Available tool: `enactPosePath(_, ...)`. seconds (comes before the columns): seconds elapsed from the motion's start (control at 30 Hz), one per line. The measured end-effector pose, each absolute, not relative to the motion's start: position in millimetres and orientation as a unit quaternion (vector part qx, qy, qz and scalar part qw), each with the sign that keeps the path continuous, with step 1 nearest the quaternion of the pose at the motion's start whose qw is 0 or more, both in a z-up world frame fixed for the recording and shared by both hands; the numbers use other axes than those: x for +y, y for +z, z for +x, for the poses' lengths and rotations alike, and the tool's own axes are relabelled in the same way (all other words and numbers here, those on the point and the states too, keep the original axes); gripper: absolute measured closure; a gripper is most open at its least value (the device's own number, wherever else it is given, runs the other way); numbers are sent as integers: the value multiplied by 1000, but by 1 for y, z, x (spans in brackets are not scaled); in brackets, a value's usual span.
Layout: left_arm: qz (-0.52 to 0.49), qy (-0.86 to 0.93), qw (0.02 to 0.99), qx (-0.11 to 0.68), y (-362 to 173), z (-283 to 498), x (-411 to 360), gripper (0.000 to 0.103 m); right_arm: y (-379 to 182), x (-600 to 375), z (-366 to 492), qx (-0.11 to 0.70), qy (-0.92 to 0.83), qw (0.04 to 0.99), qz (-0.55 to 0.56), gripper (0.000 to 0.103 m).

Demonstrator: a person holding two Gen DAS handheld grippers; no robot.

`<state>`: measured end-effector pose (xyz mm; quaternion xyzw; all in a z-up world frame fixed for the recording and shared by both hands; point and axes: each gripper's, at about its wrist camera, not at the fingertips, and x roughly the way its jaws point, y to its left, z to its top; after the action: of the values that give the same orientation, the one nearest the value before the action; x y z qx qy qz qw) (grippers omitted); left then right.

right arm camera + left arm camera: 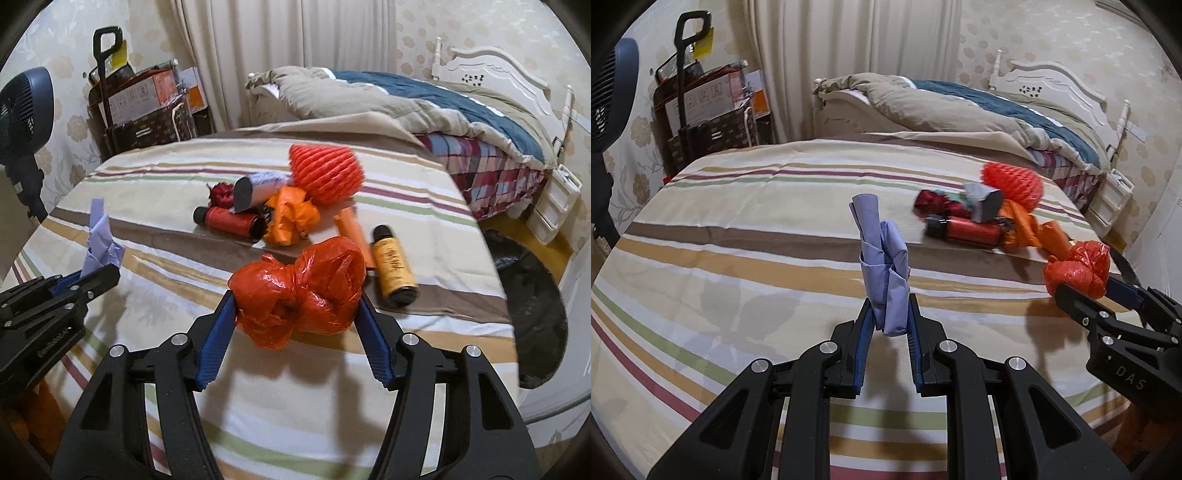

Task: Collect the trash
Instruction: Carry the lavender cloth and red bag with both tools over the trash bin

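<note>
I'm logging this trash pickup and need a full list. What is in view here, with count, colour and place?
Crumpled paper: one, lilac, in left gripper.
Plastic bag: one, red-orange, between right gripper pads.
Bottle: one, amber, lying on striped sheet.
Mesh ball: one, orange, far end of pile.
Red tube: one, lying in pile.
Orange wrapper: one, crumpled, pile centre.
Fan: one, dark blue, left.
Second bed: one, behind.
Left gripper: shut on paper.
Right gripper: closed on bag.
</note>
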<state>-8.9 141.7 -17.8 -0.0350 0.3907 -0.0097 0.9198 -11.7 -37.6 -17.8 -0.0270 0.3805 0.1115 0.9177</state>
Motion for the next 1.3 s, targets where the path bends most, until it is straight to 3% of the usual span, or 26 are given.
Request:
enactPosePath(0.67, -6, -138, 924, 358, 14, -2, 16, 83, 7, -189, -29, 341, -36, 939, 35, 41)
enactPosePath(1.3, 54, -197, 910, 360, 8, 35, -105, 83, -20, -290, -2, 350, -109, 927, 75, 41)
